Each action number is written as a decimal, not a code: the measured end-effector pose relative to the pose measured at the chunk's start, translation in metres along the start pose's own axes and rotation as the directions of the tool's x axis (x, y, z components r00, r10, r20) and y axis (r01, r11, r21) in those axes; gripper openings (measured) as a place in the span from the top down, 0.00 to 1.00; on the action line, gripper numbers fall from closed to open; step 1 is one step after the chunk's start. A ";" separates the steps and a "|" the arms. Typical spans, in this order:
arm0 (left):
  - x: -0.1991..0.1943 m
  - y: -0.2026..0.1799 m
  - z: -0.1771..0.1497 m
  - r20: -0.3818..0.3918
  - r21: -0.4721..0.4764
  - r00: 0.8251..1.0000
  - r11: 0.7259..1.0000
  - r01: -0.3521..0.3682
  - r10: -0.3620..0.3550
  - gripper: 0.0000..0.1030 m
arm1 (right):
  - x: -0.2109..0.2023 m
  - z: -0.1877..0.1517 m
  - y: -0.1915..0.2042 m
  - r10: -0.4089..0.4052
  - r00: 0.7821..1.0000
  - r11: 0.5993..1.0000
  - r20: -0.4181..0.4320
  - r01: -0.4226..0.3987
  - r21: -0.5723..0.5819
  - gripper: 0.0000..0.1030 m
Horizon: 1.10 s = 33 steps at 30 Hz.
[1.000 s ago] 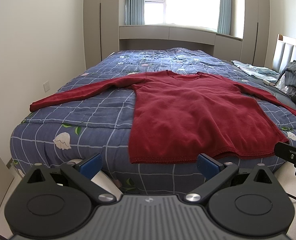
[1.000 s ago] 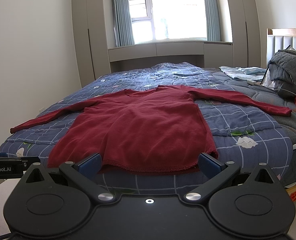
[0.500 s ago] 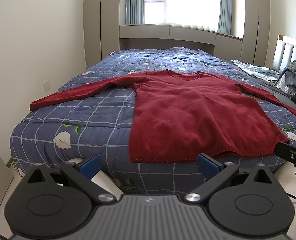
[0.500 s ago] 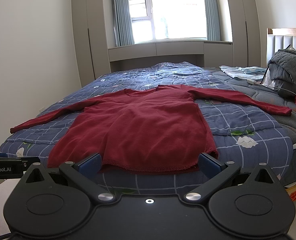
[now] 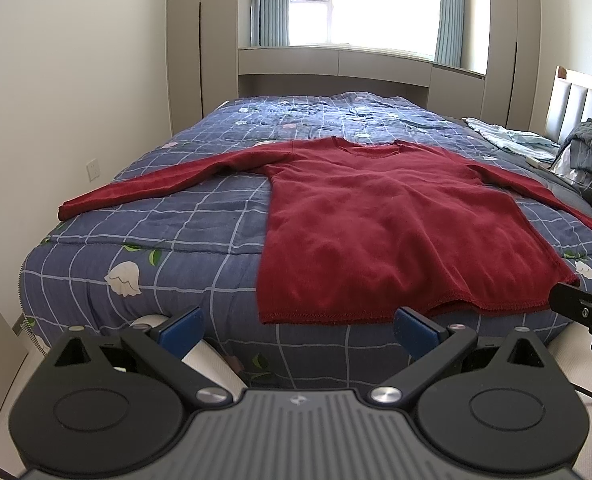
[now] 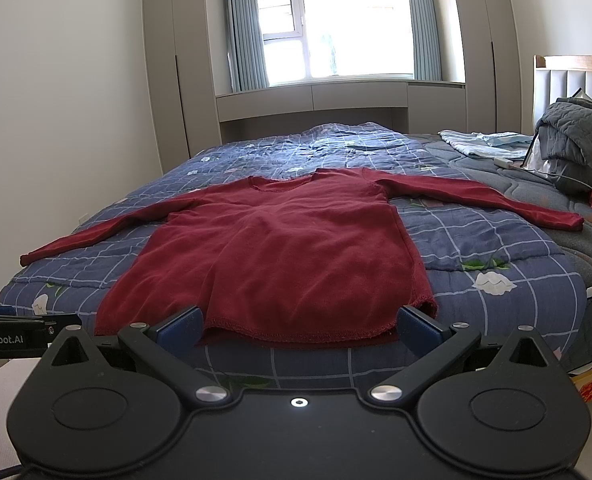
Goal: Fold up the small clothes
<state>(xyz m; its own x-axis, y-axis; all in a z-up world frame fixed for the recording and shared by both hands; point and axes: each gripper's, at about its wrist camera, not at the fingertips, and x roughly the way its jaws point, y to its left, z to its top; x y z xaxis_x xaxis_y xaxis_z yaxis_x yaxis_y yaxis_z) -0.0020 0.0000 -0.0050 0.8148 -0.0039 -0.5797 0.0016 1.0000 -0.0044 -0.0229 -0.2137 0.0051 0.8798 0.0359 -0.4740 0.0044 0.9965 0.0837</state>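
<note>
red sweater (image 5: 384, 232) spread flat on bed (image 5: 176, 232), both grippers wide apart

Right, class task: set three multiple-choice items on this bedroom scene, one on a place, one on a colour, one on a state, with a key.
1. Where does the red sweater lie?
A. on the blue checked quilt
B. on the floor
C. on the window ledge

2. What colour are the tool pads?
A. yellow
B. blue
C. white

3. How are the sweater's sleeves?
A. folded across the chest
B. rolled up
C. spread out to both sides

Key: 1 A, it lies flat on the quilt; 2 B, both pads show blue; 3 C, each sleeve stretches outward. The left tool and right tool are open, holding nothing.
</note>
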 end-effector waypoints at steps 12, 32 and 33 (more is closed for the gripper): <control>0.007 -0.005 0.004 -0.054 0.023 0.999 1.000 0.003 -0.001 0.00 | 0.004 0.003 0.002 -0.004 1.000 1.000 -0.024 0.004 -0.003 0.00; 0.059 -0.014 0.083 -0.043 0.037 0.999 0.999 0.012 -0.010 0.00 | 0.029 0.050 -0.017 -0.105 0.994 0.994 -0.002 0.105 -0.019 0.00; 0.062 -0.016 0.088 -0.042 0.038 0.999 0.999 0.011 -0.009 0.00 | 0.033 0.053 -0.022 -0.111 0.994 0.994 0.000 0.111 -0.009 0.00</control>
<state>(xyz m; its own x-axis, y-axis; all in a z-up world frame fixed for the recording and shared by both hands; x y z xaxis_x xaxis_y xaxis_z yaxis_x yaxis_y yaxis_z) 0.0997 -0.0163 0.0306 0.7900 -0.0130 -0.6130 0.0320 0.9993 0.0200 0.0311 -0.2382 0.0339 0.8739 -0.0752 -0.4802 0.0981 0.9949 0.0226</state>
